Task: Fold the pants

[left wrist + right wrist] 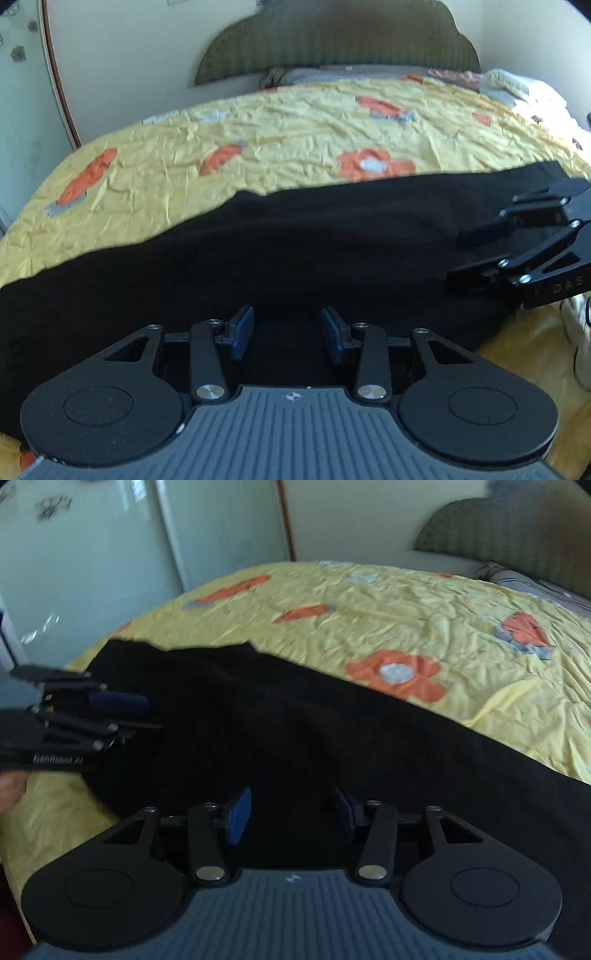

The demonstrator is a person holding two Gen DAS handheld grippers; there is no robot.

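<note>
Black pants [280, 243] lie flat along the near edge of a bed with a yellow flowered cover [280, 122]. My left gripper [287, 332] is open just above the pants, its blue pads apart with nothing between them. My right gripper [456, 254] shows at the right of the left wrist view, open over the right end of the pants. In the right wrist view the pants [295, 716] run from upper left to right, my right gripper [291, 814] is open over them, and my left gripper [147, 716] hovers at the pants' left end.
A green padded headboard [336, 40] and pillows [509, 83] are at the far side of the bed. A pale wardrobe door [85, 554] stands beyond the bed's left side. A white shoe [580, 339] lies on the floor at the right.
</note>
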